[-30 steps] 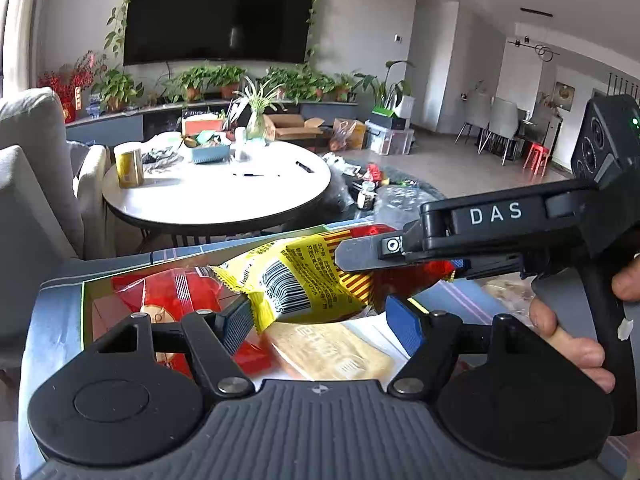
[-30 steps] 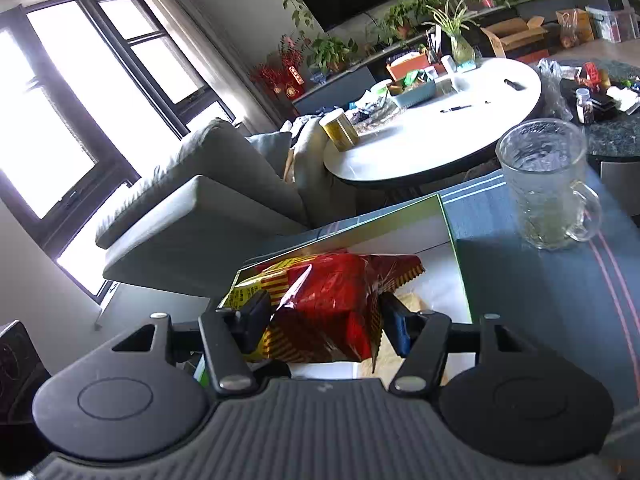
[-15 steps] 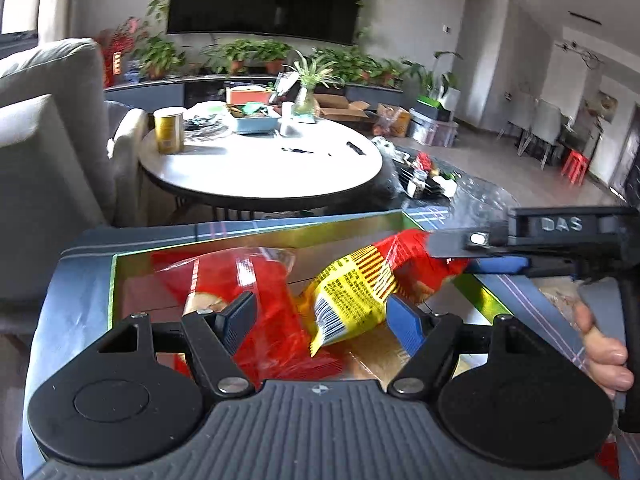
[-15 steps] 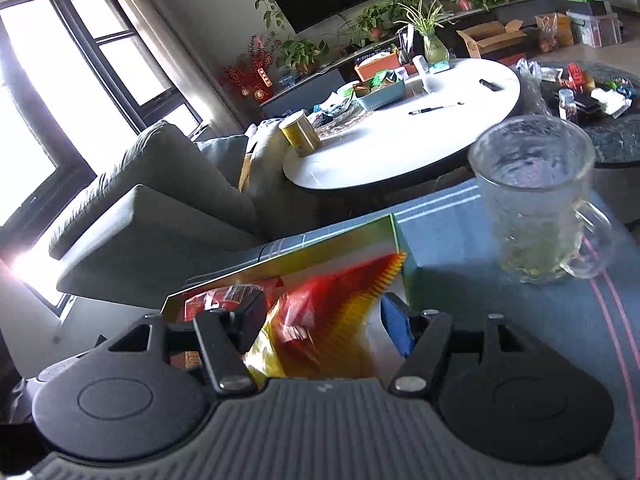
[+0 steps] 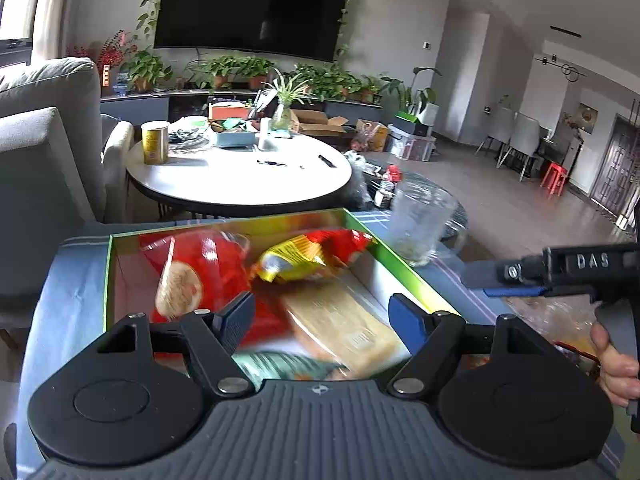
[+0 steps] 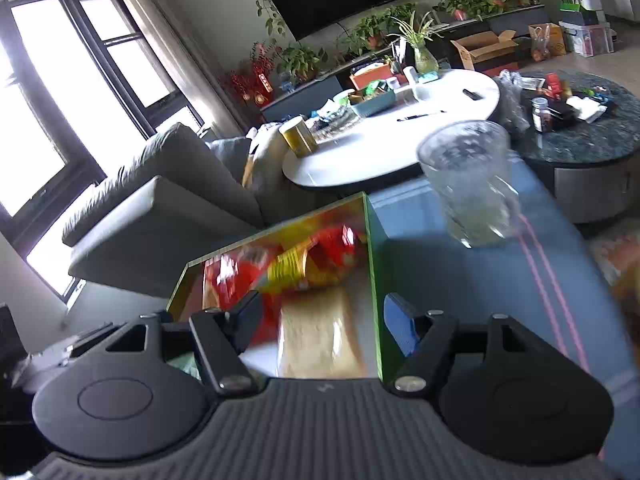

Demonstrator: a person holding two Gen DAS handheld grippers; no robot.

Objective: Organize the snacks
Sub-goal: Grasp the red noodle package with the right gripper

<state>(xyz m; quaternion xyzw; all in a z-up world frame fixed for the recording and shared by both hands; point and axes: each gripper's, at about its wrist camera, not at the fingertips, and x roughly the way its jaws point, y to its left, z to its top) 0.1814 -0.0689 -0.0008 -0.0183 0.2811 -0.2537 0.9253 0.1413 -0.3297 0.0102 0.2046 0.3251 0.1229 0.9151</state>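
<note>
A green-rimmed box (image 5: pixel 400 258) (image 6: pixel 373 264) on the blue tablecloth holds snacks: a red bag with a round cracker picture (image 5: pixel 188 276), a yellow-and-red bag (image 5: pixel 308 258) (image 6: pixel 308 264) lying at the far side, and a tan packet (image 5: pixel 348 324) (image 6: pixel 316 336). My left gripper (image 5: pixel 322 316) is open and empty above the box's near end. My right gripper (image 6: pixel 322 324) is open and empty over the box's right wall; it also shows from the side in the left wrist view (image 5: pixel 512 280), to the right of the box.
A glass mug (image 5: pixel 420 222) (image 6: pixel 468 184) stands on the cloth just right of the box's far corner. More snack packets (image 5: pixel 556 320) lie on the cloth at the right. A white round table (image 5: pixel 240 176) and a grey sofa (image 5: pixel 44 152) are beyond.
My right gripper let go of the yellow-and-red bag, which now lies in the box, and pulled back to the right. My left gripper drew back and rose a little.
</note>
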